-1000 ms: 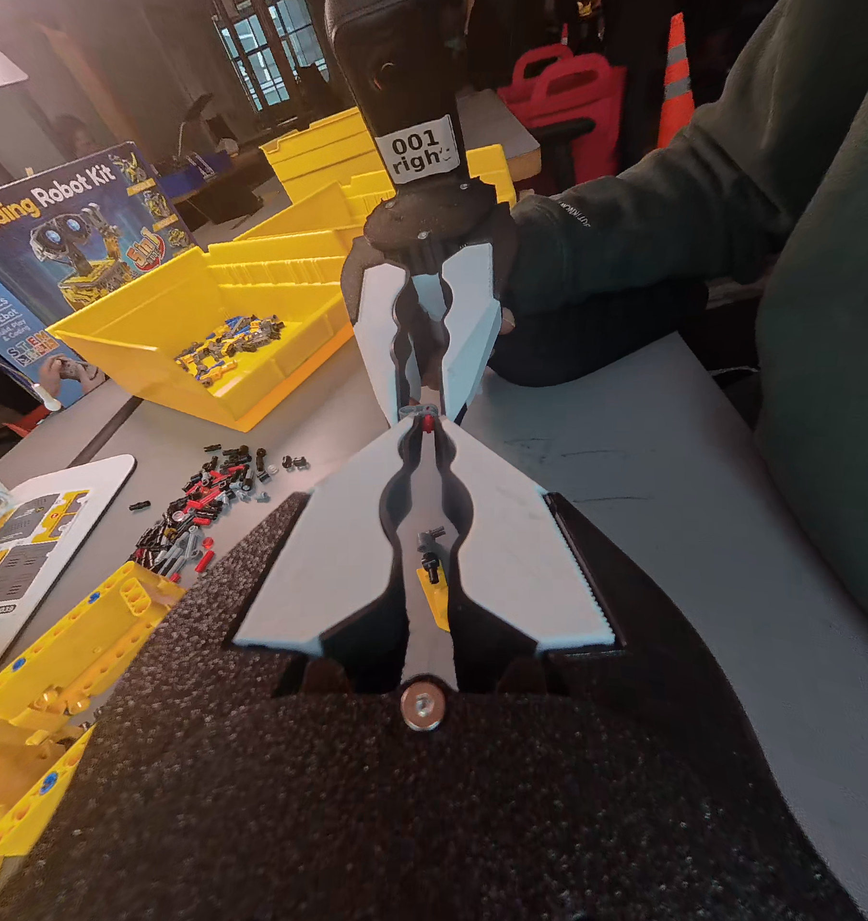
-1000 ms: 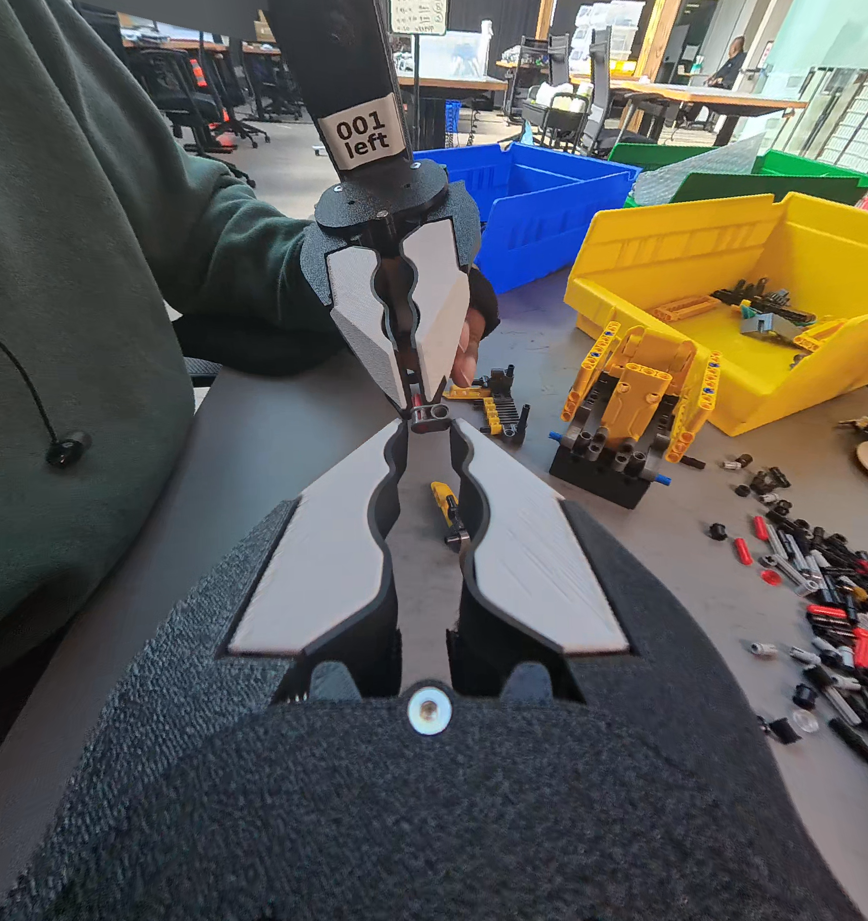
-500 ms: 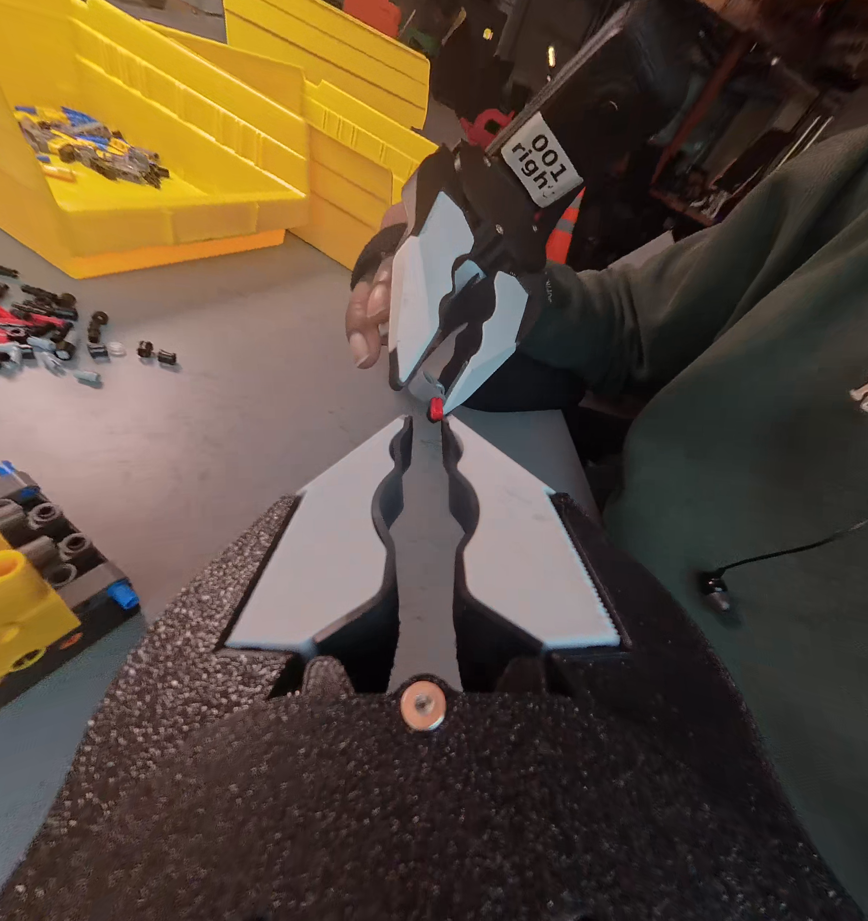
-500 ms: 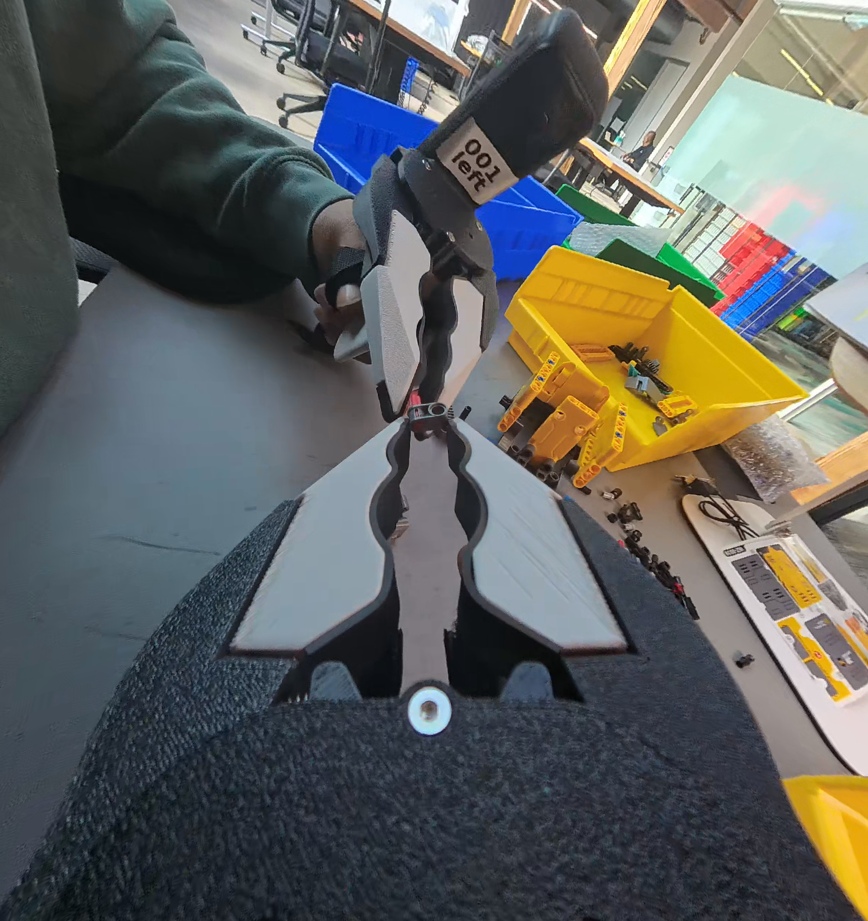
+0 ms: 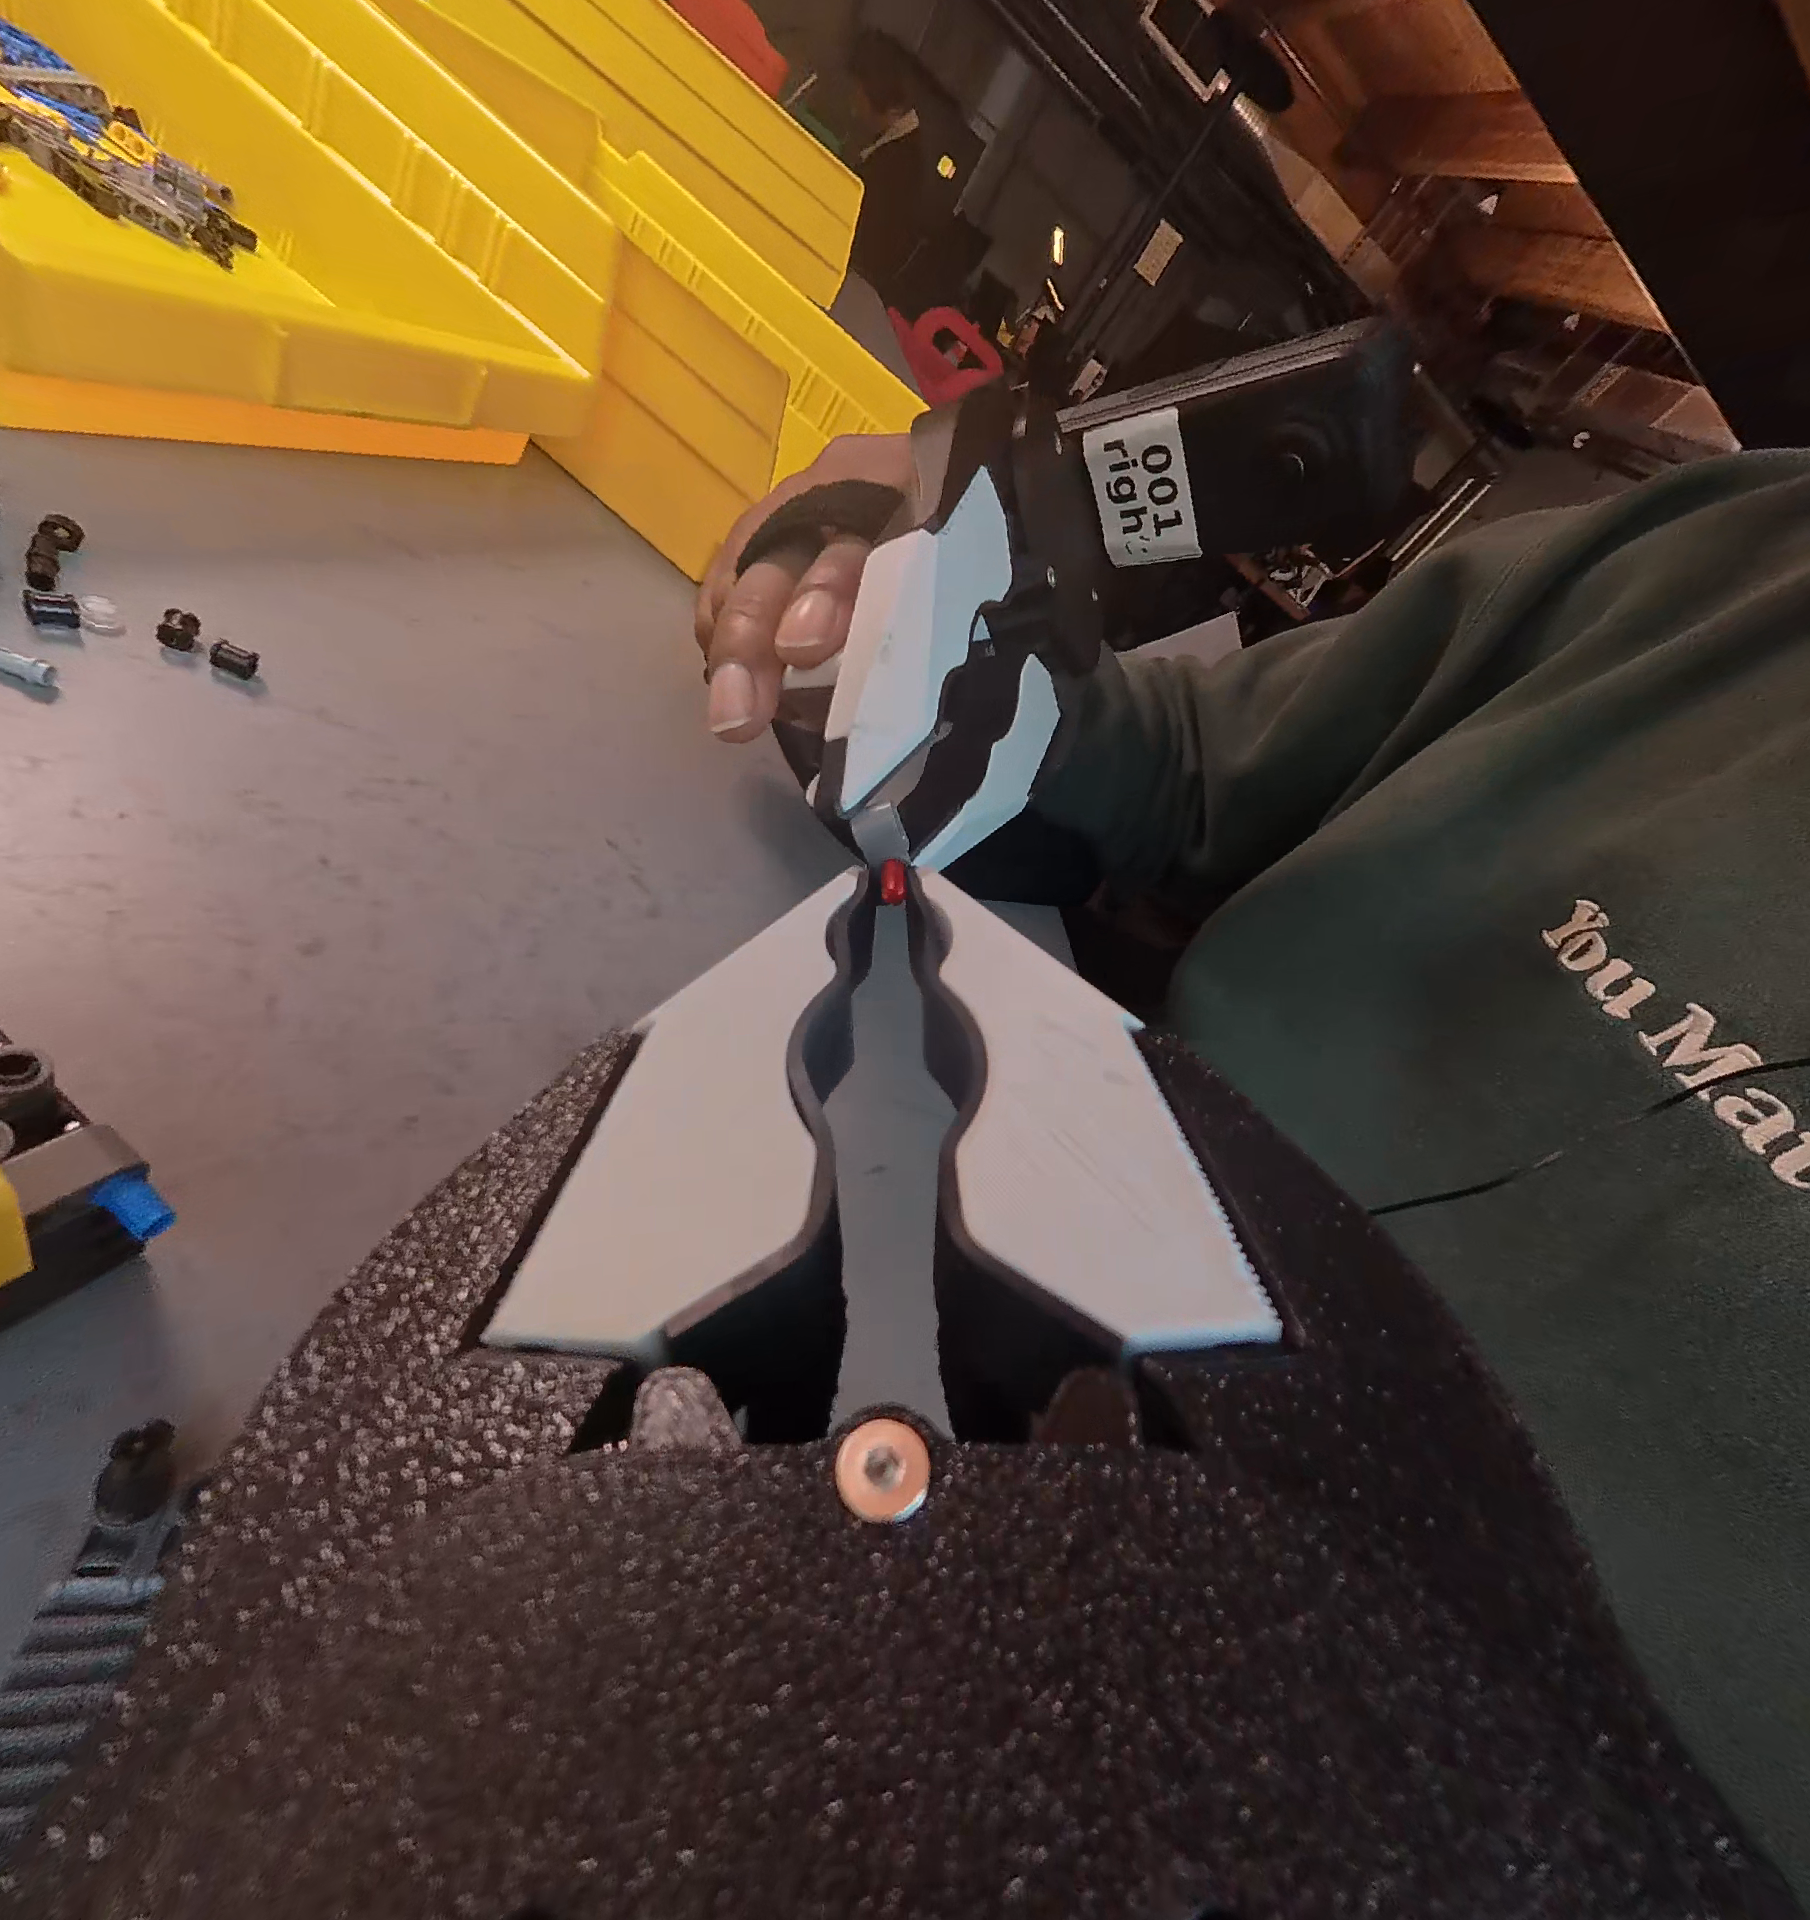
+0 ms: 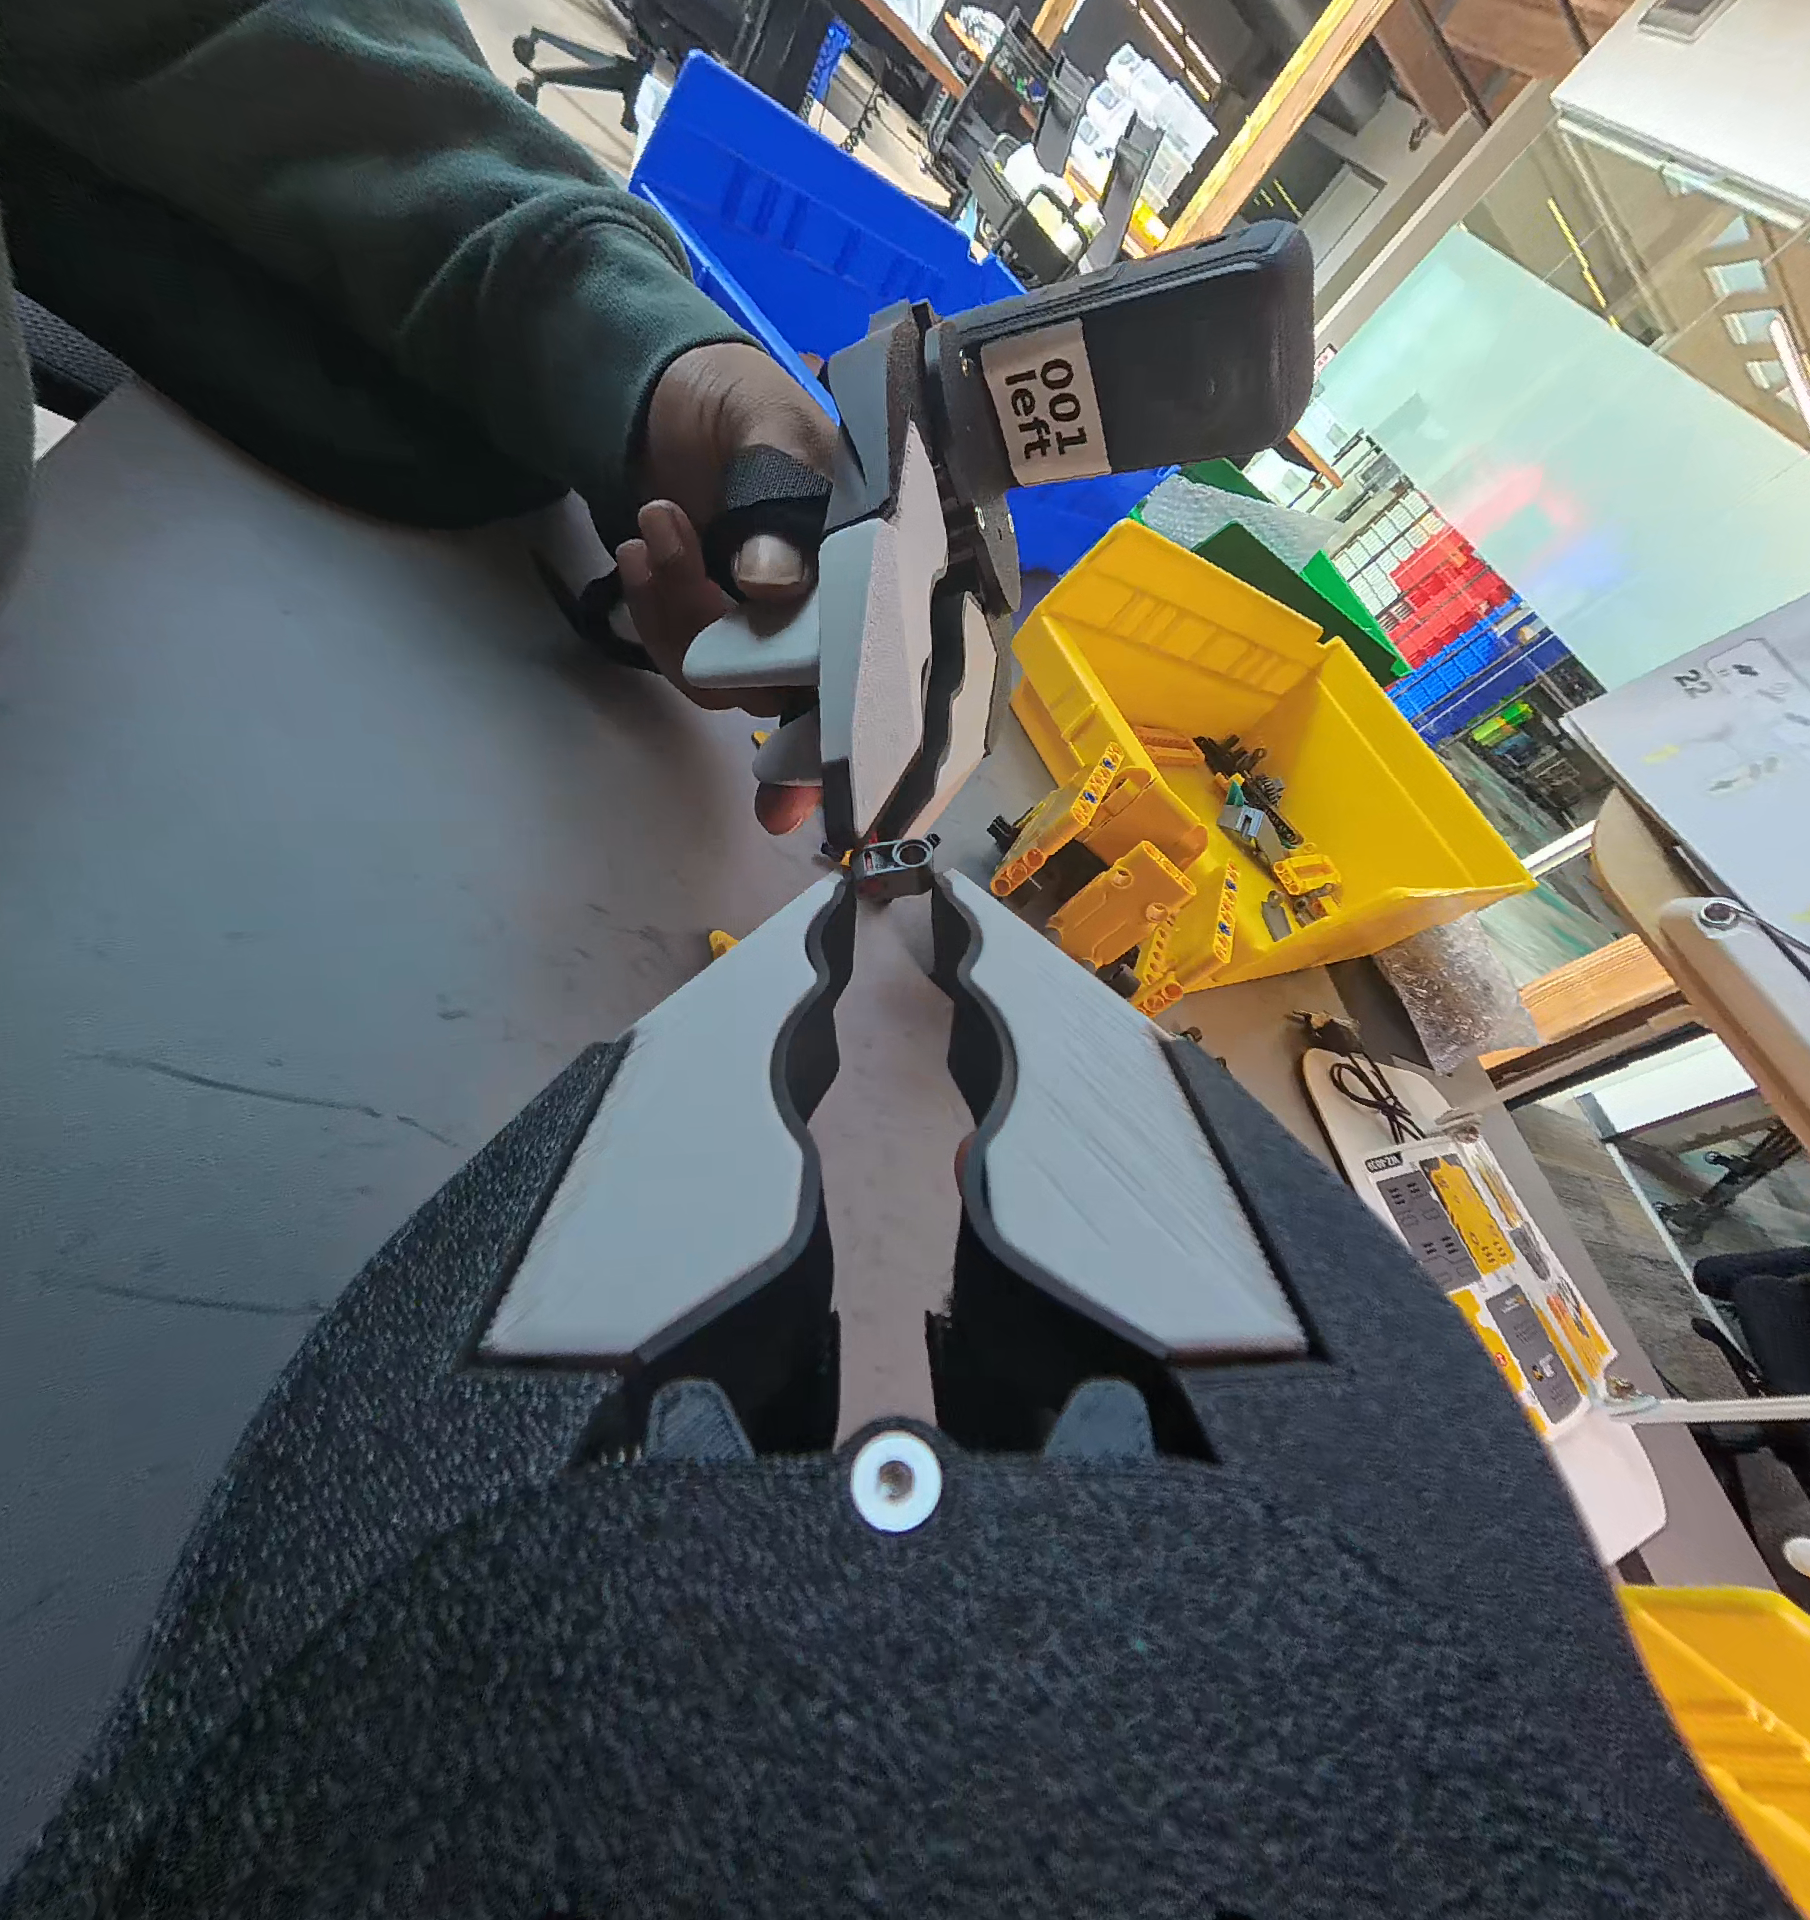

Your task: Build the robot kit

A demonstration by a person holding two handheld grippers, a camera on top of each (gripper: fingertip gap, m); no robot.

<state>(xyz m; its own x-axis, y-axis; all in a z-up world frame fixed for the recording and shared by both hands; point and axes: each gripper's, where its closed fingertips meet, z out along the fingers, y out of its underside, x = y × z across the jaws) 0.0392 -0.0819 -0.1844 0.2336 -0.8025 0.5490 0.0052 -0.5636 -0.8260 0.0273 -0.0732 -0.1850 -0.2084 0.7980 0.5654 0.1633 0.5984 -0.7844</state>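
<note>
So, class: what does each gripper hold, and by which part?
The left gripper pinches a small red pin by one end; the right gripper pinches a dark grey connector piece by one end at its fingertips.

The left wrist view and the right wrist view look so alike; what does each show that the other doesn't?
Only the left wrist view shows the red pin pinched at the left gripper and loose small parts scattered on the table.

Only the right wrist view shows the dark grey connector clamped in the right gripper, a blue bin, a half-built yellow model and an instruction sheet.

Both show the two grippers meeting tip to tip above the grey table, the green sleeve and yellow bins.
</note>
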